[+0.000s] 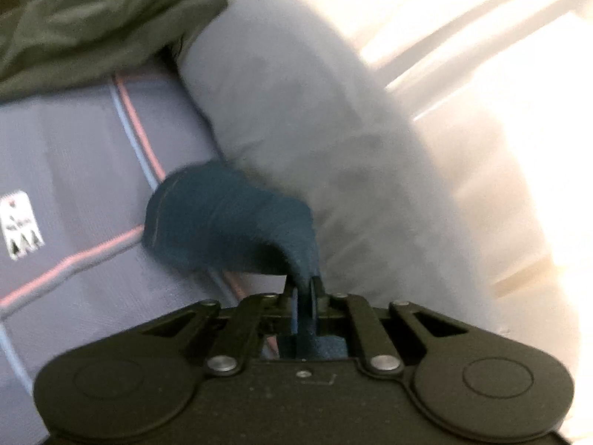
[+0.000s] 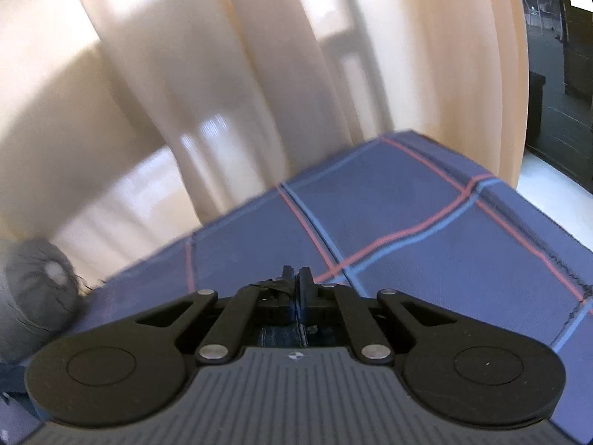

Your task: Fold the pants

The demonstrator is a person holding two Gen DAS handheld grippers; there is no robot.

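In the left wrist view my left gripper [image 1: 304, 287] is shut on a fold of dark blue pants [image 1: 222, 218]. The cloth bunches up just ahead of the fingers, lifted over the blue checked bed cover [image 1: 74, 148]. In the right wrist view my right gripper [image 2: 297, 278] is shut, with dark blue fabric [image 2: 281, 335] pinched between the fingers near their base. Most of the pants are hidden below that view. Both views are blurred.
A grey pillow [image 1: 296, 92] lies beside the left gripper, and an olive green garment [image 1: 92, 18] lies at the far left. Cream curtains [image 2: 185, 74] hang behind the bed cover [image 2: 426, 230]. A grey bolster end [image 2: 37, 285] is at the left.
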